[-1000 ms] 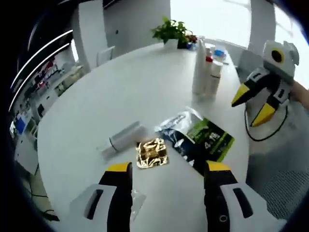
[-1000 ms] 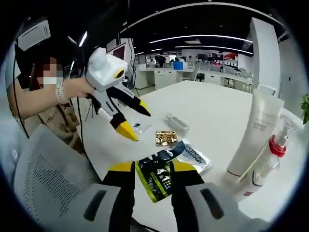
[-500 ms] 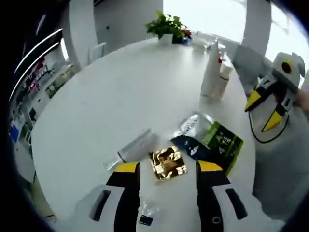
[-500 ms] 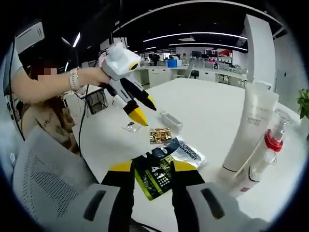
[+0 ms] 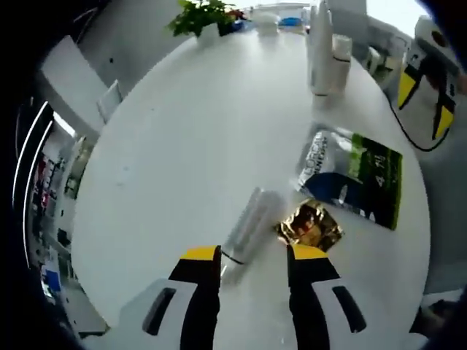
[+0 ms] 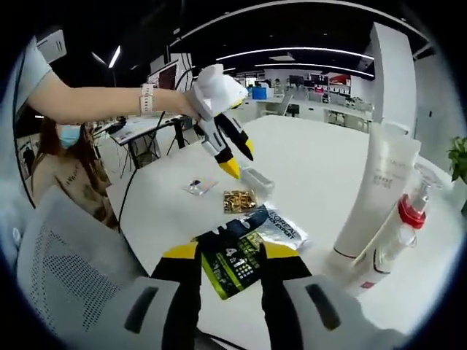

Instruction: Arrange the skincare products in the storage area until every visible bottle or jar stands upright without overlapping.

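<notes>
1. Left gripper (image 5: 248, 259) poised over the white surface (image 5: 168, 146), jaws apart and holding nothing, yellow tips on either side of the near end of a clear tube (image 5: 248, 222)
2. Clear tube lying flat on its side, not upright, just beside a gold sachet (image 5: 310, 224); whether tube and sachet touch cannot be told
3. Beyond the gold sachet and touching or overlapping it, a dark green-and-silver packet (image 5: 350, 175) lying flat with lettering on its face
4. Well past the packet, a tall white tube (image 5: 319, 47) upright with a shorter white bottle (image 5: 339, 62) right against it; a potted plant (image 5: 201, 14) further off near the far edge of the surface
5. Right gripper (image 5: 427, 91) seen to the packet's right in the left gripper view, yellow tips apart
6. In the right gripper view, right gripper (image 6: 228, 270) held low at the edge of the surface (image 6: 321, 168), jaws apart with nothing gripped, the packet (image 6: 244, 248) lying between and just ahead of the tips
7. Gold sachet (image 6: 239, 201) beyond the packet, a small clear wrapper (image 6: 199, 185) to the sachet's left, the clear tube (image 6: 257, 179) just behind the sachet
8. Left gripper (image 6: 235, 157) held in a hand (image 6: 182, 102) above the clear tube, tips pointed down at it
9. To the packet's right, the tall white tube (image 6: 379, 197) upright, a pump bottle (image 6: 400, 237) with a red collar standing against it
</notes>
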Tool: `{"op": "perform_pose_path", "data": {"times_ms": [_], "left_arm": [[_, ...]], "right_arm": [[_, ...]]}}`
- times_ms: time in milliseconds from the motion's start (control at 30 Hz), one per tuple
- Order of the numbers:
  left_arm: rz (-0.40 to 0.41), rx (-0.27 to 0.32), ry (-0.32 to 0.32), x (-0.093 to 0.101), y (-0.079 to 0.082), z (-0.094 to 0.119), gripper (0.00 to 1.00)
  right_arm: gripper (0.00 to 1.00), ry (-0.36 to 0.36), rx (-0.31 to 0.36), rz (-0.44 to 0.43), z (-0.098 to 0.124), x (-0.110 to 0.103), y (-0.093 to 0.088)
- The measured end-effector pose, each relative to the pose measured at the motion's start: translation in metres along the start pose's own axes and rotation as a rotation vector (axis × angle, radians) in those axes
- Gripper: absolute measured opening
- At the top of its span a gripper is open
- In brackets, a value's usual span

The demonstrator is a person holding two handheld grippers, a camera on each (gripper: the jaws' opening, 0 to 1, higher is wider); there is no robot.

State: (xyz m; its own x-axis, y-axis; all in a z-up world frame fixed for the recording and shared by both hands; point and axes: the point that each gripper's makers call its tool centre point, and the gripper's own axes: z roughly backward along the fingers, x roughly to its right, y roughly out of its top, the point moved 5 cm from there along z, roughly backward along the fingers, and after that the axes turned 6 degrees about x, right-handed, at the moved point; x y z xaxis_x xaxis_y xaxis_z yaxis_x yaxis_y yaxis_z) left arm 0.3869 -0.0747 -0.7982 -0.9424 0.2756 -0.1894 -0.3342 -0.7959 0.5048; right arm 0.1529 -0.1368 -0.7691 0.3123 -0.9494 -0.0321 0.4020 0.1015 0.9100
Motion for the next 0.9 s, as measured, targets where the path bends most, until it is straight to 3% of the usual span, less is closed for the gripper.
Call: {"op": "perform_pose_path", "data": {"times_ms": [100, 400, 900], "left_arm": [[-0.019, -0.041, -0.026, -0.004, -0.003, -0.007, 0.31], [-0.038, -0.087, -0.072, -0.011, -0.002, -0.019, 0.33], [-0.073, -0.189, -0.177, -0.009, -0.008, -0.036, 0.23]], "right_arm": [[0.32, -0.002, -0.006, -0.003, 0.0, 0.0, -0.001], [0.32, -0.009, -0.04, 0.008, -0.001, 0.001, -0.006], [0.34, -0.016, -0.063, -0.005, -0.001, 0.004, -0.01]]}}
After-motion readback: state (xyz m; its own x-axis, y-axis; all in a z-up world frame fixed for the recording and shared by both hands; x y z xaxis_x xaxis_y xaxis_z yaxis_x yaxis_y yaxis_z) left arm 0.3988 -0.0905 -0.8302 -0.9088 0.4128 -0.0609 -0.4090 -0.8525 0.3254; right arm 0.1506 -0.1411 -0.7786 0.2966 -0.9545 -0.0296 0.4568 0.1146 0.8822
